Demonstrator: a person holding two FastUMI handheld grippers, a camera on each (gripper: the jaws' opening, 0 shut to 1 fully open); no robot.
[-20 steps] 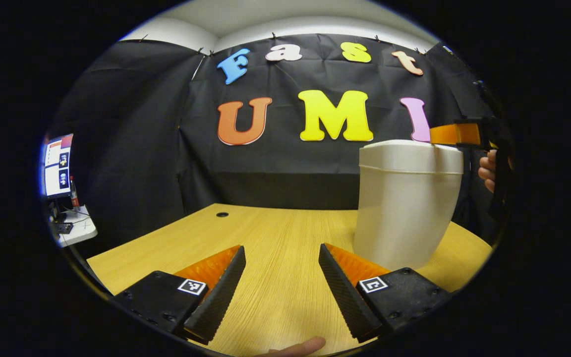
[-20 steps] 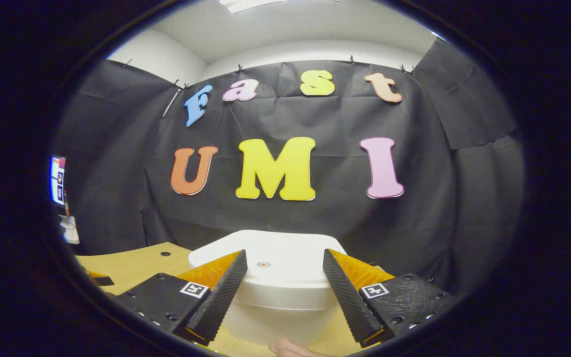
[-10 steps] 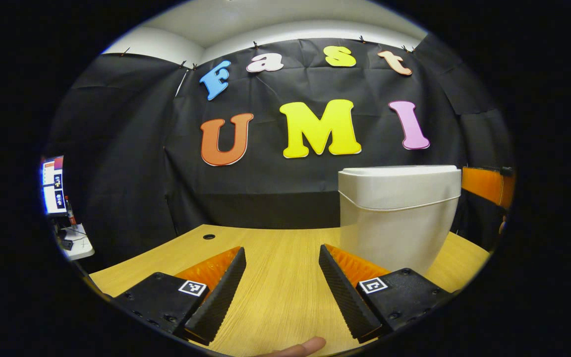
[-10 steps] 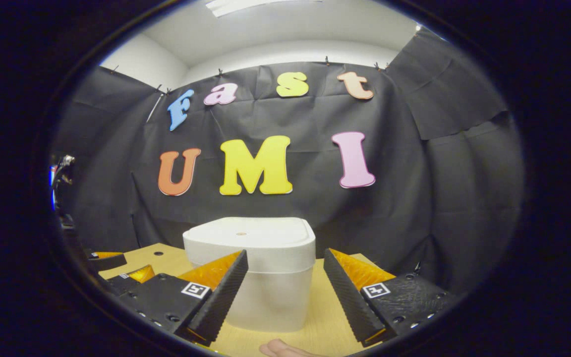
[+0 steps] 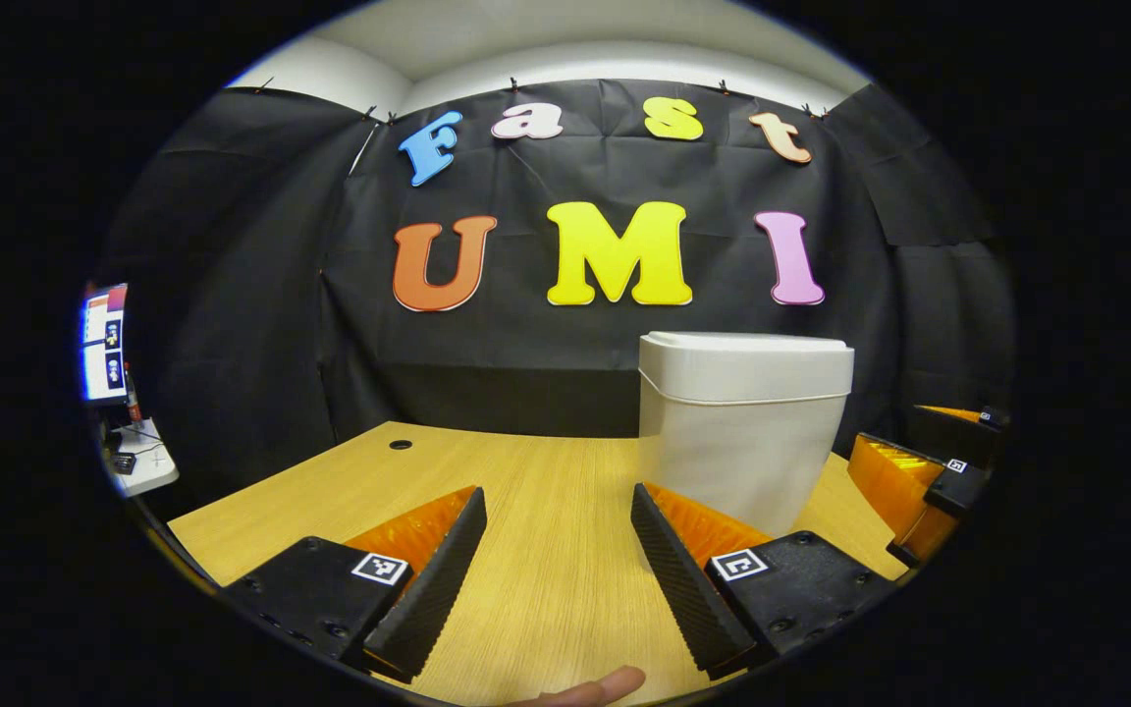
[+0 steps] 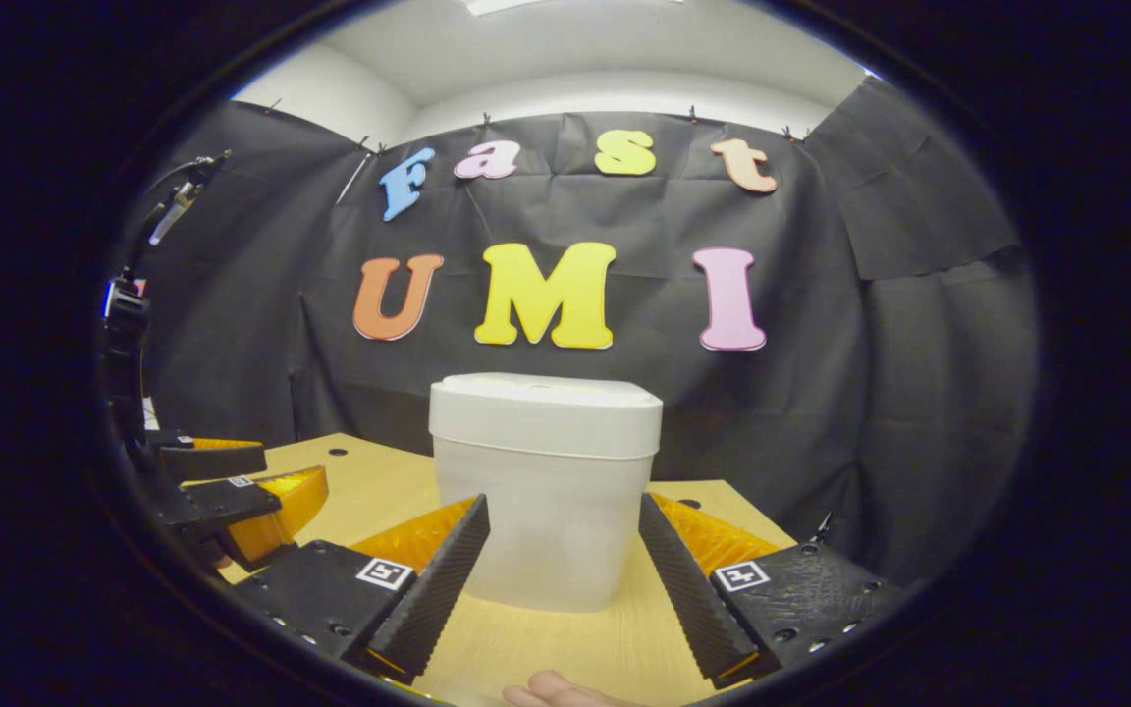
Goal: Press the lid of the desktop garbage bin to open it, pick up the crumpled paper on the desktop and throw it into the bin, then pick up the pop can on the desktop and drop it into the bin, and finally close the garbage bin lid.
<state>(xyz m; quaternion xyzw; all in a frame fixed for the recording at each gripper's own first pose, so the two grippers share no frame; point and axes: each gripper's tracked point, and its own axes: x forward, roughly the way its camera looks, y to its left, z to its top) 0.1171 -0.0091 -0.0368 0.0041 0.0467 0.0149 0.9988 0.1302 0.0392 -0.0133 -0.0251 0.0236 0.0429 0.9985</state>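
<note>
Lid down, the white garbage bin [image 6: 546,491] stands on the wooden desk [image 5: 546,550] between the spread, empty left gripper [image 5: 556,579] and right gripper [image 6: 561,589].

Light wooden bench [image 5: 546,550] across the lower frame; white lidded bin [image 5: 740,427] standing right of centre.

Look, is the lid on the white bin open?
No, the lid lies flat and shut on top of the white bin in the right gripper view.
</note>
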